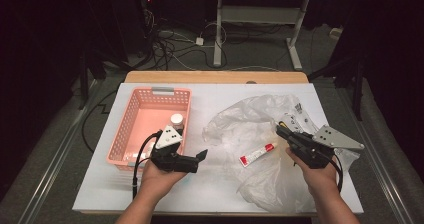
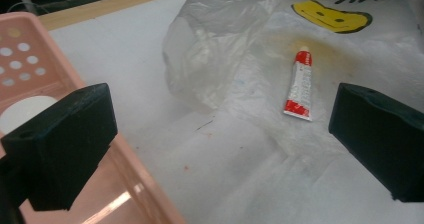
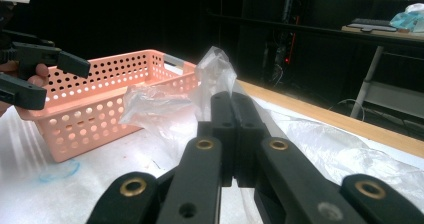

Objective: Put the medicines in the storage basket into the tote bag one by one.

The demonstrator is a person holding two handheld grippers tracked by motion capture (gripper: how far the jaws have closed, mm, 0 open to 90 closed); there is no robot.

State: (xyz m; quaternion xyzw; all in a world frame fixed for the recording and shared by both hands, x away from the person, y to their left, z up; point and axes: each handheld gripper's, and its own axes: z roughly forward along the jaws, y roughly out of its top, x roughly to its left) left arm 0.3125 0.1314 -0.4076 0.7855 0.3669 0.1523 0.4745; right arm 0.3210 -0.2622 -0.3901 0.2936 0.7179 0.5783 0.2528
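Lying at centre frame on the crinkled clear plastic bag [image 1: 260,134], the small red-and-white tube [image 1: 257,154] could be dragged away if film is caught by the wide-apart left gripper [image 1: 200,156], while the right gripper [image 1: 280,130] is held with jaws pressed together.

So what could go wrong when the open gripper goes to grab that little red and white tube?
The tube lies flat on the crinkly plastic bag, so the left gripper, open now, might pinch bag along with it and drag the bag toward the pink basket. The tube is thin, so it may slip out. The right gripper is shut, seemingly on the bag; pulling there could roll the tube away.
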